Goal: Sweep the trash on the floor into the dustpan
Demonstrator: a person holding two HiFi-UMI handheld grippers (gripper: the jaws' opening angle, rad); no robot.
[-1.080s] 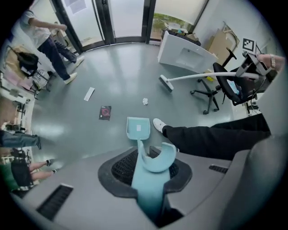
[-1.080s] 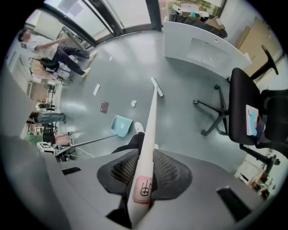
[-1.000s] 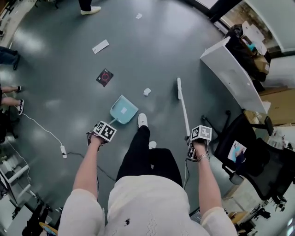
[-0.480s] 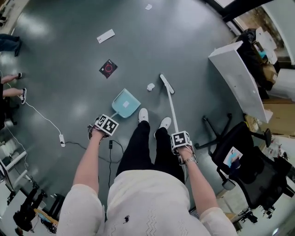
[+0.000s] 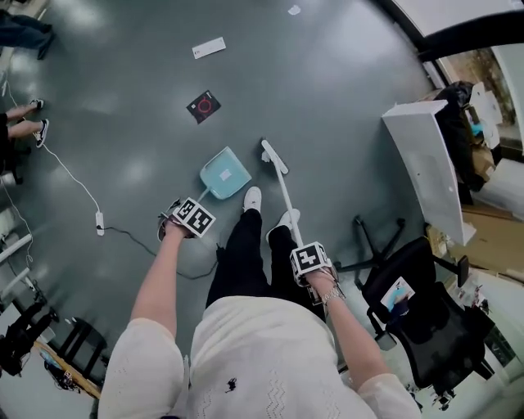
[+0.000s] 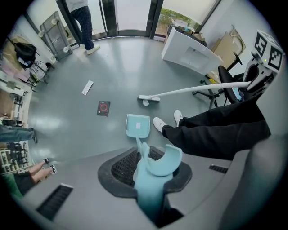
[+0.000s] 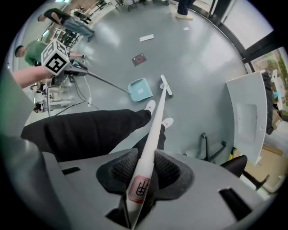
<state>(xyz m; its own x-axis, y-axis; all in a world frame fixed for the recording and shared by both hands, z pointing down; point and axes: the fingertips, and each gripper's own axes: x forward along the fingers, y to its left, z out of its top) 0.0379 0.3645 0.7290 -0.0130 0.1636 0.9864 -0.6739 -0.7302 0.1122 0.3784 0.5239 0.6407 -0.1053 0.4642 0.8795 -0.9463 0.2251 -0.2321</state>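
Note:
A light blue dustpan (image 5: 225,173) rests on the grey floor ahead of my feet, and my left gripper (image 5: 190,217) is shut on its long handle (image 6: 150,179). My right gripper (image 5: 311,260) is shut on the white broom handle (image 7: 150,134). The broom head (image 5: 274,157) lies on the floor just right of the dustpan's mouth. A small crumpled white scrap (image 6: 146,103) sits against the broom head. Farther out lie a black square packet (image 5: 204,106), a white paper strip (image 5: 209,47) and a tiny white bit (image 5: 294,10).
A white desk (image 5: 426,168) and a black office chair (image 5: 417,303) stand to the right. A cable with a power plug (image 5: 98,221) trails on the floor at left, near other people's feet (image 5: 24,123). My own shoes (image 5: 252,198) are just behind the dustpan.
The broom head has swept left across the floor and now lies beside the dustpan, with the crumpled scrap against it. My right gripper has come in toward my body; the left barely moved.

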